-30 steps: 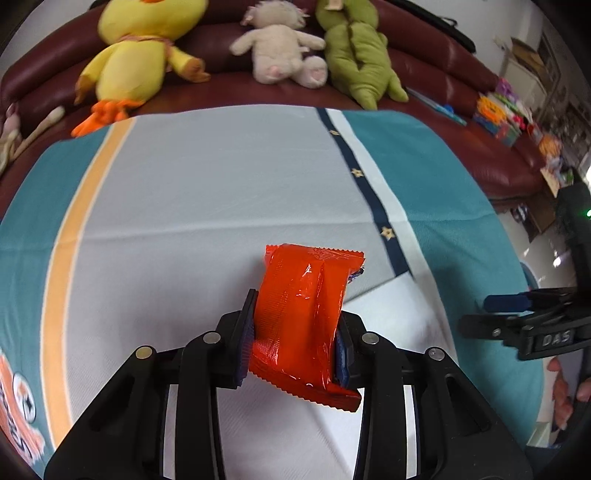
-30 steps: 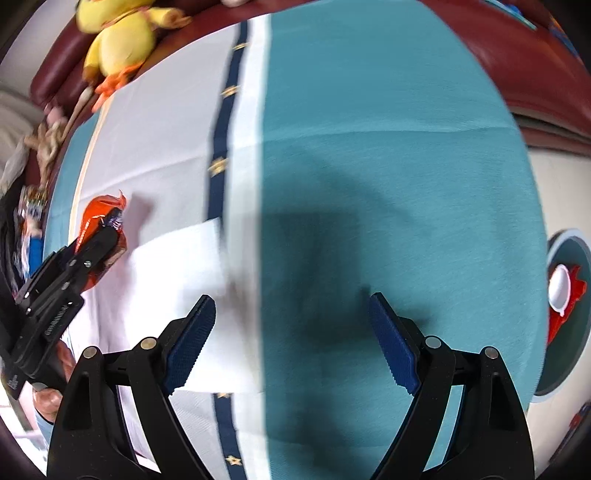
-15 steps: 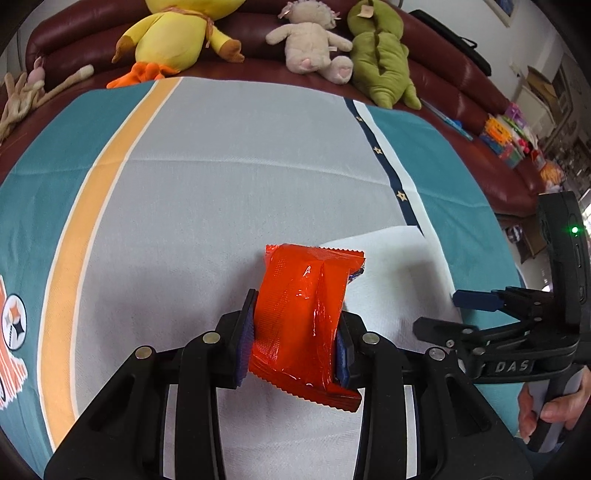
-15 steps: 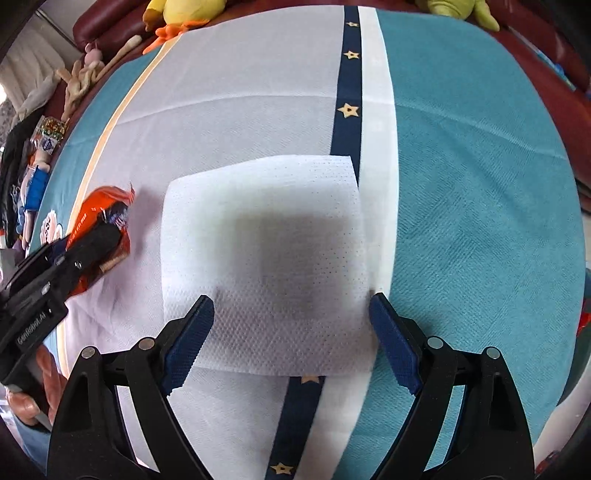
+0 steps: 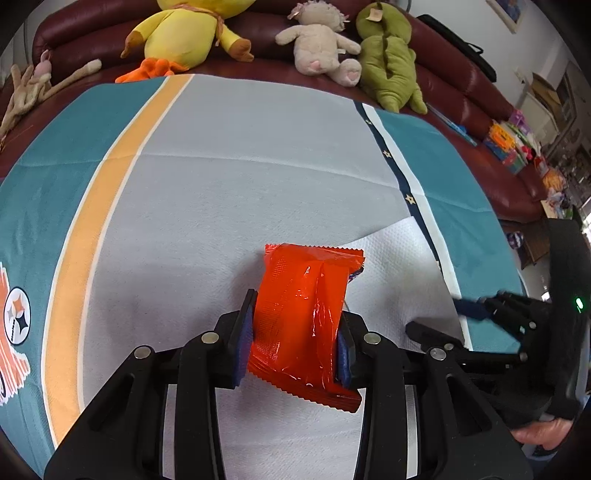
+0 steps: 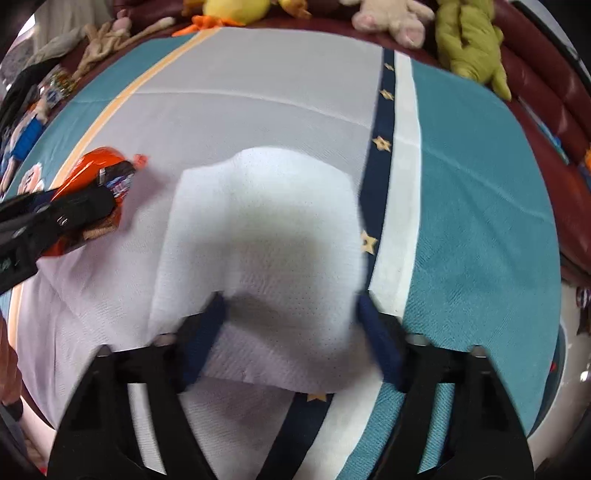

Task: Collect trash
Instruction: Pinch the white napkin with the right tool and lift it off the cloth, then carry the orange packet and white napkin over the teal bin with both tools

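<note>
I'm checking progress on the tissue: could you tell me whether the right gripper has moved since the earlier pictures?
Yes. The right gripper has moved leftward from the teal cloth onto the white tissue.

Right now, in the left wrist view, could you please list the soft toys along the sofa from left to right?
Yellow duck → beige teddy → green dinosaur.

Yellow duck (image 5: 184,33), pink plush (image 5: 321,44), green plush (image 5: 391,62) on maroon sofa (image 5: 461,85); striped cloth (image 5: 221,184)

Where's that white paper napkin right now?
The white napkin lies on the striped cloth, between the right tool's open fingers, right of the orange wrapper.
</note>
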Motion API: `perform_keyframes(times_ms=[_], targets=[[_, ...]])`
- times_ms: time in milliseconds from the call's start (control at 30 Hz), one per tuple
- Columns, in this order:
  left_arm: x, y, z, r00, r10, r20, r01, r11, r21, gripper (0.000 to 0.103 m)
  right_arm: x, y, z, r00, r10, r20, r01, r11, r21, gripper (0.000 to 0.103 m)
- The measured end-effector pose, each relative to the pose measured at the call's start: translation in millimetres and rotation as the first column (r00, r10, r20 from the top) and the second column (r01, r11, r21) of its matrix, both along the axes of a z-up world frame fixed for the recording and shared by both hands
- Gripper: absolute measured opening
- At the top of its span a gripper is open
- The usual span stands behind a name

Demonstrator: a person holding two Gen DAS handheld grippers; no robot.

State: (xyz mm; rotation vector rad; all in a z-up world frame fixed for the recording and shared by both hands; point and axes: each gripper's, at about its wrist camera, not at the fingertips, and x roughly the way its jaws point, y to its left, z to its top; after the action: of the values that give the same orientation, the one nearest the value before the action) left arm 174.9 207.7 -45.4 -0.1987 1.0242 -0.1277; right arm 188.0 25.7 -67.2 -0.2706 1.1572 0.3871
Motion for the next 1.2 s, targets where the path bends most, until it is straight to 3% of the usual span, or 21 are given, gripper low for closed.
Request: perform_keyframes(times_ms=[33,133,233,433,633,933,1200], targets=[[-1,0,0,1.000,0.002,0.000,-0.002,1.000,-0.001,0.037,-1,9,0,1.000,0.019,-0.004,-0.019,1.000,0.001,0.026],[-5,0,2,1.000,0.005,0.002,-0.005,1.000,-0.002,0.037,-9,9,2,0.998,0.043,-0.036,-0.042,0.999,0.028,0.006],[-8,-2,3,1.000,0.002,0.000,-0.002,1.000,-0.001,0.037,-9,6,9,0.998,0.027,-0.063,-0.021,0.996,0.083,0.004],[-13,-17,12,1.000,-0.020,0.015,0.019,1.000,0.009,0.037,-10,-40,39,0.994,-0.065,-0.083,0.080,0.977,0.200,0.004],[-18,-45,23,0.998,-0.055,0.040,0.054,0.998,0.010,0.038,-9,-78,53,0.986,-0.145,-0.085,0.162,0.955,0.250,0.004],[-19,-121,38,0.982,-0.180,0.058,0.179,0.983,0.032,0.038,-18,-148,69,0.966,-0.247,-0.071,0.256,0.911,0.323,0.004],[-24,-204,39,0.949,-0.310,0.059,0.308,0.950,0.051,0.039,-38,-232,79,0.928,-0.369,-0.054,0.363,0.861,0.357,0.004]])
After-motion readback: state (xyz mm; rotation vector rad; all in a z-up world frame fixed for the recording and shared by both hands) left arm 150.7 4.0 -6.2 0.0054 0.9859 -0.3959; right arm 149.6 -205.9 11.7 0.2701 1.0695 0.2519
